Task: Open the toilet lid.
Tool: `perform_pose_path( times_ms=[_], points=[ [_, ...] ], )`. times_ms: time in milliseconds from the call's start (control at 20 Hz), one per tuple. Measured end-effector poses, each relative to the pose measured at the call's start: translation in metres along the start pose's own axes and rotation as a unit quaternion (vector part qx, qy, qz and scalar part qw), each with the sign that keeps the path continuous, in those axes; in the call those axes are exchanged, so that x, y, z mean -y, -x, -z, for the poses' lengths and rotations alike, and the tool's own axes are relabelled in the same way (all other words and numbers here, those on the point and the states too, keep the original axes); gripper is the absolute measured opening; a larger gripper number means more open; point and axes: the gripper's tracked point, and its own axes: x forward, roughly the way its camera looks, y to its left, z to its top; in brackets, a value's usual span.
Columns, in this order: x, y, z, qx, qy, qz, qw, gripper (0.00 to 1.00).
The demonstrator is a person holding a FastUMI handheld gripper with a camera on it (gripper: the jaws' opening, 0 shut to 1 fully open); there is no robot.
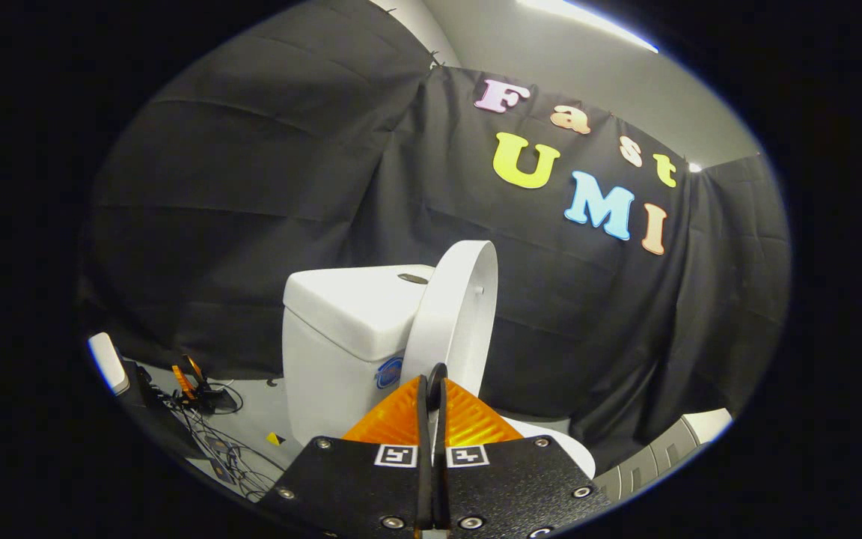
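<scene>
Lid point(452, 314), one: raised near upright, leaning toward the tank point(349, 314) at its nine o'clock, so it looks about open; it stands just ahead of the fingers, at their twelve o'clock. Gripper point(431, 385), one: two fingers drawn close, a thin gap between, tips at the lid's lower edge; whether they pinch that edge I cannot tell. Seat point(562, 445), one, lying flat at the fingers' three o'clock. Cables point(214, 449), a tangle uncounted, on the floor at eight o'clock.
</scene>
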Motion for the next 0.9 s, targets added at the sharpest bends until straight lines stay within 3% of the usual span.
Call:
perform_pose_path(
  times_ms=[550,900],
  points=[
    [0.0062,0.0025,-0.0034,0.005,-0.061,-0.017,0.998,0.02],
    [0.0008,0.0060,0.0033,0.001,-0.048,-0.018,0.999,0.21]
  ],
)
